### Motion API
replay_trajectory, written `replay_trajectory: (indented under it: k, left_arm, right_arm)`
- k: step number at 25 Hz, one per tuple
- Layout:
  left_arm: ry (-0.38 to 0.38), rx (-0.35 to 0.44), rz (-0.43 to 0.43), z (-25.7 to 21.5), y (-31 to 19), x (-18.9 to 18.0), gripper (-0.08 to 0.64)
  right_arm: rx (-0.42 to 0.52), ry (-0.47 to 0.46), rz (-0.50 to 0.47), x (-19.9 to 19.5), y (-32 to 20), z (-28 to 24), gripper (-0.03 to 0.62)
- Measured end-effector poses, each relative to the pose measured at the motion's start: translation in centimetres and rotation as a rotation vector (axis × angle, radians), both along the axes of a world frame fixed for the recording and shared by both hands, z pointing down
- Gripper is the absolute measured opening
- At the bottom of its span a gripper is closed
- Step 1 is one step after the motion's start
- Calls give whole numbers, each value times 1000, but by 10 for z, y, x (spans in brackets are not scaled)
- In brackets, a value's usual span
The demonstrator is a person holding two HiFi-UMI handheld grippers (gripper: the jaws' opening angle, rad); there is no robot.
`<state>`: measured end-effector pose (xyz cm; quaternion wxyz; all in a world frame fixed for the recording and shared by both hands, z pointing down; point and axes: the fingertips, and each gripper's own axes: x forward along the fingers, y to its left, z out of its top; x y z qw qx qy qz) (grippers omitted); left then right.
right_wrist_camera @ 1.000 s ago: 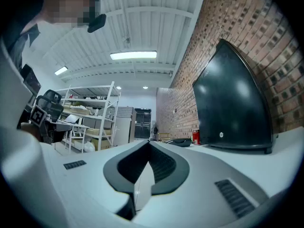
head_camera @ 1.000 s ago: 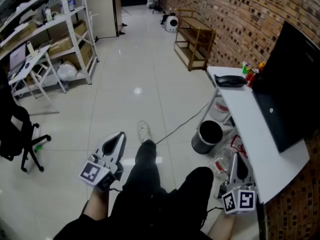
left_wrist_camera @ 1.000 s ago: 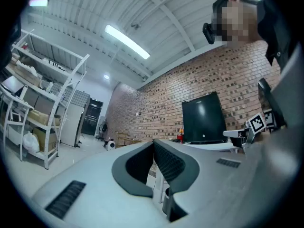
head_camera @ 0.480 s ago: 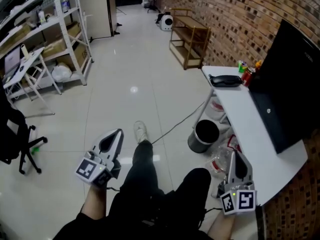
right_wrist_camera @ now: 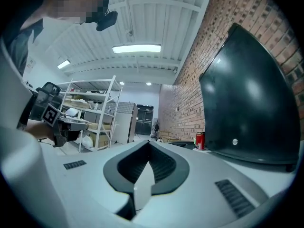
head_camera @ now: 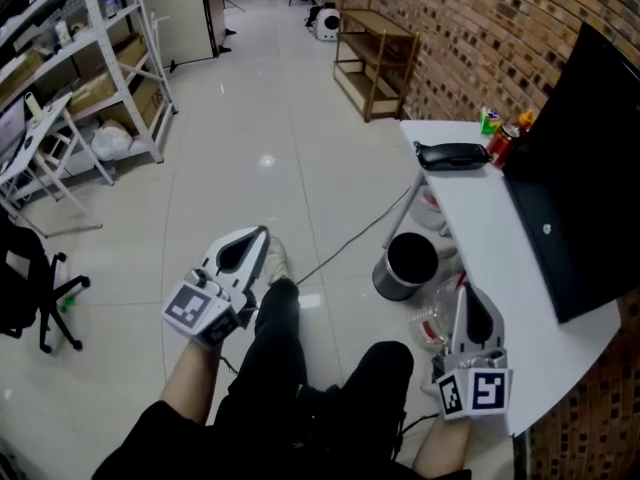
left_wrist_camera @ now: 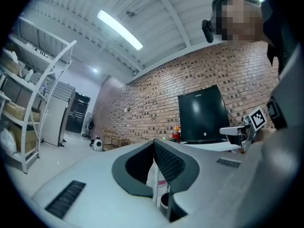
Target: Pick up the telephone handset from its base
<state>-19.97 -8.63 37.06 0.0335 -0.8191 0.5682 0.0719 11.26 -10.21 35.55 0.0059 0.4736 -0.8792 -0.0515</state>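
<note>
The black telephone (head_camera: 455, 155), handset lying on its base, sits at the far end of the white table (head_camera: 500, 258) in the head view. My right gripper (head_camera: 470, 306) is shut and empty, held level at the table's near edge, well short of the phone. My left gripper (head_camera: 248, 249) is also shut and empty, out over the floor above my left leg. In the right gripper view the closed jaws (right_wrist_camera: 148, 143) point along the table toward a red can (right_wrist_camera: 200, 140). The left gripper view shows its closed jaws (left_wrist_camera: 154, 141) aimed at the brick wall and the monitor (left_wrist_camera: 203, 113).
A large black monitor (head_camera: 580, 188) leans along the table's right side. Cans (head_camera: 500, 140) stand beside the phone. A black bin (head_camera: 410, 263) and plastic bags sit under the table. A cable runs across the floor. A wooden bench (head_camera: 375, 63), metal shelves (head_camera: 90, 68) and an office chair (head_camera: 25, 278) are farther off.
The left gripper has swung forward and to the right over my leg. The right gripper has edged forward along the table's side. Both stay shut.
</note>
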Motion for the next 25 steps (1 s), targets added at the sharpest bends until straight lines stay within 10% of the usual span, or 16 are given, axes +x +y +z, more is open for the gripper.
replay_trajectory:
  k: [25]
  left_arm:
    - [-59, 118, 308, -50, -172, 151, 2]
  right_arm:
    - [9, -73, 246, 36, -115, -17, 9]
